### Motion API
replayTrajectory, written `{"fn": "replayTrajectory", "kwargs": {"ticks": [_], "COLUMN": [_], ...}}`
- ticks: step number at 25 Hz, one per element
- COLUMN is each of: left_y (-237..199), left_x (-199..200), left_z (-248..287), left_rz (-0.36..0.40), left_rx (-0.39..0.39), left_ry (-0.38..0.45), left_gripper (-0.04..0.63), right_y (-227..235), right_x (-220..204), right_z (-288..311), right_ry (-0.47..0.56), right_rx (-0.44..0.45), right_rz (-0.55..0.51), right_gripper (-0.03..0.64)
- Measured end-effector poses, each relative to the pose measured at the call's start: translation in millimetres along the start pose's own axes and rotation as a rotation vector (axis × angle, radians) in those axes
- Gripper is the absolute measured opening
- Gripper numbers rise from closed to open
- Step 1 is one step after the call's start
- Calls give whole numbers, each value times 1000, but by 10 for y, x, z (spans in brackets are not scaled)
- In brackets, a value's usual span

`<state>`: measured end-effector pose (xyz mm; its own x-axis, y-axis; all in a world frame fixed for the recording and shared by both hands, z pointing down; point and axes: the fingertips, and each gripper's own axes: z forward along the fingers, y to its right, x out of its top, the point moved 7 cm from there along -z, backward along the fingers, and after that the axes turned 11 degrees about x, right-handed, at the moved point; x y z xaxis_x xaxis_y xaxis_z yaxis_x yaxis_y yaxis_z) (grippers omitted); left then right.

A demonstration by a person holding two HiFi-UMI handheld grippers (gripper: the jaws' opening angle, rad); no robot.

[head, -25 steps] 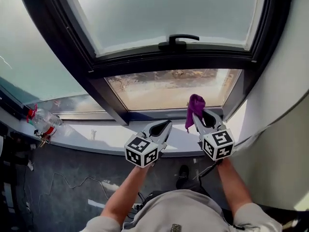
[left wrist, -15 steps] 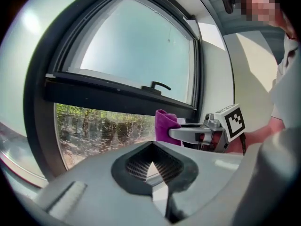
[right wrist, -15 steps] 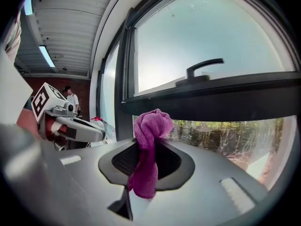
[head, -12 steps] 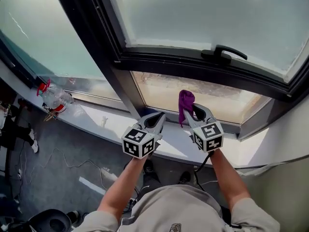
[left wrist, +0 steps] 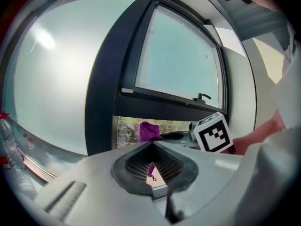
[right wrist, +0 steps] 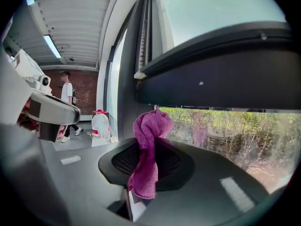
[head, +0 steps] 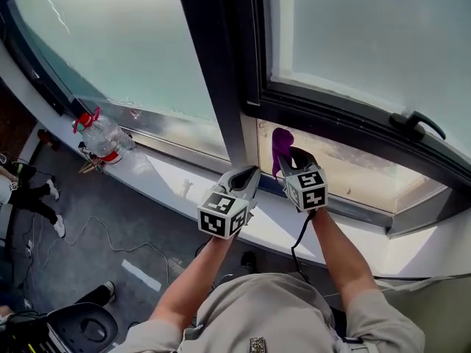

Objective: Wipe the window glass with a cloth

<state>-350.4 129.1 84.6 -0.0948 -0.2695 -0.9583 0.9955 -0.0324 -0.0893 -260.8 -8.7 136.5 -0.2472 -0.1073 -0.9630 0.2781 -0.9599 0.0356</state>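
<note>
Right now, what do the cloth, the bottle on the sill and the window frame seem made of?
The cloth: purple, fuzzy nap, likely microfibre or terry; it bunches softly. The bottle: clear plastic by its look, with see-through walls. The window frame: dark, smooth, matte; metal or plastic, cannot tell.

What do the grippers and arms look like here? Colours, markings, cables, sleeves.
Left gripper and right gripper: light grey moulded shells, each claw lined with black ribbed pads, with a white cube of black square markers at the rear. A black cable trails from the right one. Person wears a grey short-sleeved shirt; forearms bare.
</note>
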Motion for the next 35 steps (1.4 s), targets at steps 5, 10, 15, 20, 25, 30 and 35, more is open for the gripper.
{"fn": "replayTrajectory", "kwargs": {"ticks": [5, 10, 15, 20, 25, 30, 35], "left_y": [-431, -752, -871, -739, -377, 186, 821], "left_x": [-36, -147, -213, -242, -285, -276, -205], "left_z": [1, 73, 99, 239, 431, 664, 900], "left_rz": [6, 21, 24, 36, 51, 74, 81], "left_rx": [5, -6, -32, -90, -167, -245, -285], "left_ry": [-19, -68, -82, -95, -115, -131, -123], "left_gripper": [2, 2, 2, 2, 2, 2, 2], "right_y": [54, 109, 219, 338, 556, 863, 1258], "right_x": [12, 57, 52, 16, -24, -199, -440], "right_z": [687, 1104, 1170, 985, 540, -115, -881], "right_ry": [36, 103, 114, 133, 137, 146, 154], "right_rx": [-64, -136, -183, -231, -278, -346, -419], "right_rz": [-18, 10, 25, 33, 37, 60, 96], "right_gripper": [106, 104, 103, 103, 104, 103, 103]}}
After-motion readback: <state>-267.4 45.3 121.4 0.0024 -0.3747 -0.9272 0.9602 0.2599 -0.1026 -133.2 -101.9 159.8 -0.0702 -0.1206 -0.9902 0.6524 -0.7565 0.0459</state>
